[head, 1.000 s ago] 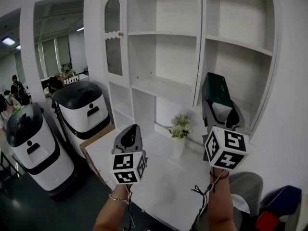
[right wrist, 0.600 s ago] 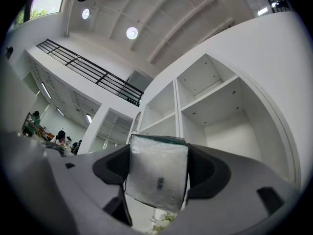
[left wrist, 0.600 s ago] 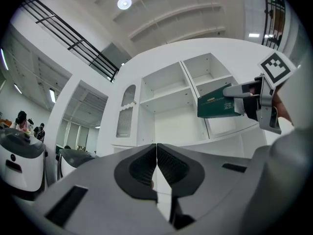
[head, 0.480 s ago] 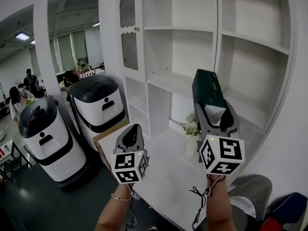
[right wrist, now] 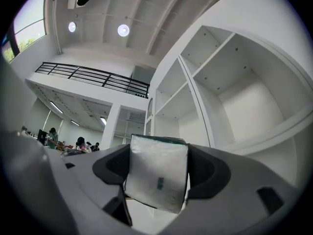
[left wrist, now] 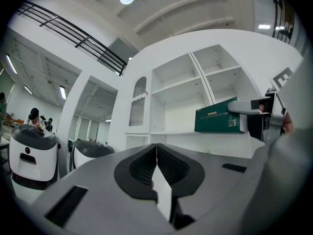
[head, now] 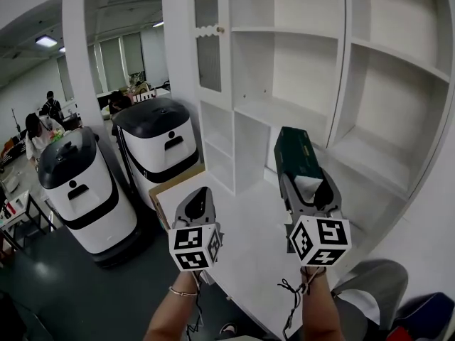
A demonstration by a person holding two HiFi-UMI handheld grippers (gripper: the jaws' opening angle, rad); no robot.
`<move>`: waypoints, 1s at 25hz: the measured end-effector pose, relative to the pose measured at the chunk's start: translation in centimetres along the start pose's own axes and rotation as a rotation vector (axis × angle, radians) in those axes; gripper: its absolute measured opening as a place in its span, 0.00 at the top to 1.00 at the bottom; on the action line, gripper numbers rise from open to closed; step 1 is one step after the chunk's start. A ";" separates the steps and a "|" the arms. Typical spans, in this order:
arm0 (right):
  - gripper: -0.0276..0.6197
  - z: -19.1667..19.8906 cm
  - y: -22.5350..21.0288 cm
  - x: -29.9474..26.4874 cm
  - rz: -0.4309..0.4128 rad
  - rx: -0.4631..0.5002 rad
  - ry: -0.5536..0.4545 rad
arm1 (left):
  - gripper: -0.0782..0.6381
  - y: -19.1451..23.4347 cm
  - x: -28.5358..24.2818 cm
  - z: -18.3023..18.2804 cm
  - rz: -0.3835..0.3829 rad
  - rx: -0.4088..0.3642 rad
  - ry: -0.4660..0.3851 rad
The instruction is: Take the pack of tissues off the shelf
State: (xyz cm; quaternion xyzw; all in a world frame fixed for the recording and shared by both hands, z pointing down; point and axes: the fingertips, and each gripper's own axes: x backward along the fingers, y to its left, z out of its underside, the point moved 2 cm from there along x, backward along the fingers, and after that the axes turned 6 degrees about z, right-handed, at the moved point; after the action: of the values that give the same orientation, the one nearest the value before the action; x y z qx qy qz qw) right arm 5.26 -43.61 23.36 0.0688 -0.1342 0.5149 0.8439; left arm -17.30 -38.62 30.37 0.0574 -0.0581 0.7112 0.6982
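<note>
Down comes the dark green rectangular tissue pack (head: pixel 294 150), clear of the white shelf (head: pixel 281 109); right gripper (head: pixel 307 185) clamps its near end, length pointing ahead; left gripper (head: pixel 195 196) closed, empty.

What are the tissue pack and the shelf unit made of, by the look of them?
tissue pack: probably soft plastic film over paper. The dark green side has a slight sheen, and the whitish end looks faintly crinkled in the right gripper view.
shelf unit: likely painted or laminated board, matte white. It has flat, even panels with crisp edges and small holes in the side walls. The core material can't be seen.
</note>
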 end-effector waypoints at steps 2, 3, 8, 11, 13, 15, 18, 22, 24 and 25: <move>0.43 2.1 0.0 0.2 0.000 -0.014 0.041 | 0.86 0.1 0.0 1.0 -0.004 0.010 0.017; 0.43 3.1 -0.1 0.3 0.002 -0.020 0.060 | 0.86 0.1 0.0 1.5 -0.005 0.015 0.024; 0.43 8.0 -0.4 1.9 0.020 -0.058 0.126 | 0.86 -0.4 -0.1 4.5 0.008 0.040 0.078; 0.44 10.4 -0.9 3.1 0.042 -0.075 0.154 | 0.86 -1.1 -0.2 6.1 0.026 0.046 0.102; 0.43 12.0 -1.3 4.1 0.060 -0.084 0.171 | 0.86 -1.7 -0.1 7.3 0.041 0.048 0.114; 0.43 13.6 -1.7 5.3 0.082 -0.090 0.193 | 0.86 -2.3 0.3 8.6 0.063 0.044 0.127; 0.43 15.9 -2.3 6.9 0.115 -0.090 0.239 | 0.86 -3.0 0.7 10.6 0.086 0.049 0.153; 0.43 18.1 -3.2 8.4 0.151 -0.086 0.287 | 0.86 -3.2 0.7 12.8 0.105 0.077 0.193; 0.43 18.7 -3.7 9.0 0.172 -0.087 0.293 | 0.86 -3.5 0.6 13.7 0.121 0.090 0.208; 0.43 18.8 -3.9 9.3 0.180 -0.087 0.294 | 0.86 -3.6 0.6 14.0 0.129 0.095 0.212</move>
State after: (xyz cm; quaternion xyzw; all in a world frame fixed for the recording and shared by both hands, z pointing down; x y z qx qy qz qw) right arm 9.80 -42.26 44.17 -0.0561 -0.0372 0.5867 0.8070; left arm -13.75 -40.28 44.32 0.0111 0.0464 0.7586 0.6499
